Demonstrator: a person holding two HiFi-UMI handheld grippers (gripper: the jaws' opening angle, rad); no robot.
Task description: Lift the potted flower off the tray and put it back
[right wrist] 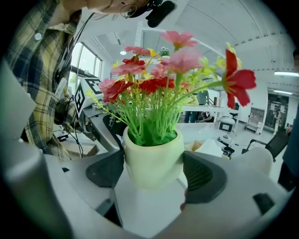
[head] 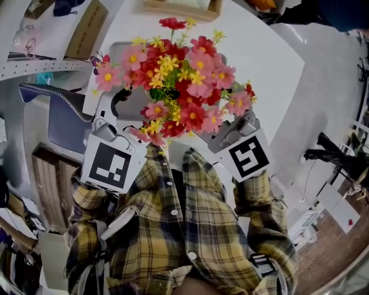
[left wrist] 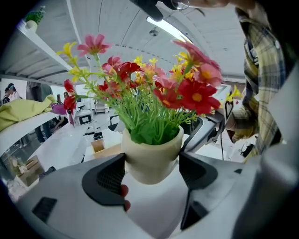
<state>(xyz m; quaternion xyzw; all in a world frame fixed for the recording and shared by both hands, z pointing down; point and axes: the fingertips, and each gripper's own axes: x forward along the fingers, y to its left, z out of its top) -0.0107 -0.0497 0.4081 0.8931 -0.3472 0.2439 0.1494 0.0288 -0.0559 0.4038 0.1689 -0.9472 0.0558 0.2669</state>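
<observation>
A cream pot (left wrist: 152, 156) of red, pink and yellow flowers (head: 179, 86) is held up in the air, close to the person's chest. My left gripper (left wrist: 152, 170) is shut on the pot, its dark pads (left wrist: 110, 179) pressing the sides. My right gripper (right wrist: 154, 172) is shut on the same pot (right wrist: 153, 158) from the opposite side. In the head view the blooms hide the pot and the jaws; the left gripper (head: 121, 118) and right gripper (head: 233, 131) show beneath them. A dark tray-like shape (head: 134, 106) lies on the table under the flowers.
The white table (head: 271, 75) spreads out below. A wooden box (head: 184, 8) sits at its far edge and a cardboard box (head: 86, 26) at the far left. A grey-blue chair (head: 57, 115) stands to the left. The person's plaid shirt (head: 173, 230) fills the foreground.
</observation>
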